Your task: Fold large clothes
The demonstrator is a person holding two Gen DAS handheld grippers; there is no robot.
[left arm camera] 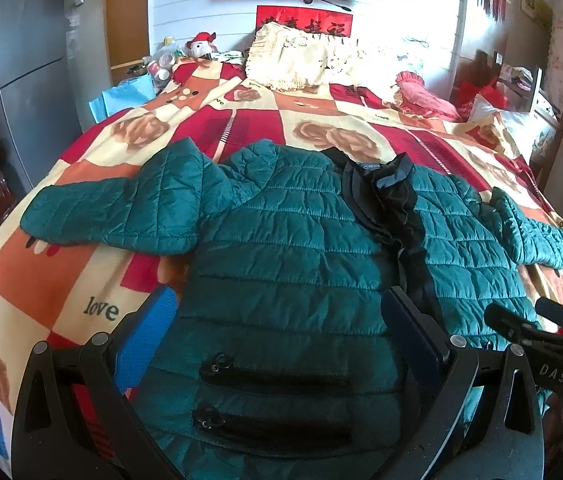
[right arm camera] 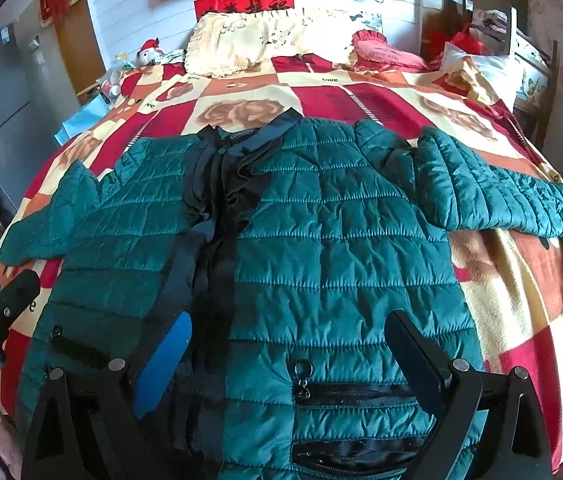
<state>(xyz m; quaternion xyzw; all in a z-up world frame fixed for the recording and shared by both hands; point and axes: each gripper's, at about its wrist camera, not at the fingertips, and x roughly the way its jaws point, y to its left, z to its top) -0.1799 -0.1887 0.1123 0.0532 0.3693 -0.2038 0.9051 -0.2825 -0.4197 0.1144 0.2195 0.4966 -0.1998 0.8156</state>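
Left hand-held gripper [left arm camera: 277, 316] jaws spread wide, right hand-held gripper [right arm camera: 287, 338] likewise

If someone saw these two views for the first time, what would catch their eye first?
First, the teal quilted jacket spread flat and face up across the near half of the bed, both sleeves out sideways, with a dark lining strip running down its front. Beneath it, the loud red, orange and cream blanket with roses and "love" print covers the bed. Both grippers, left and right, hang open above the jacket's hem.
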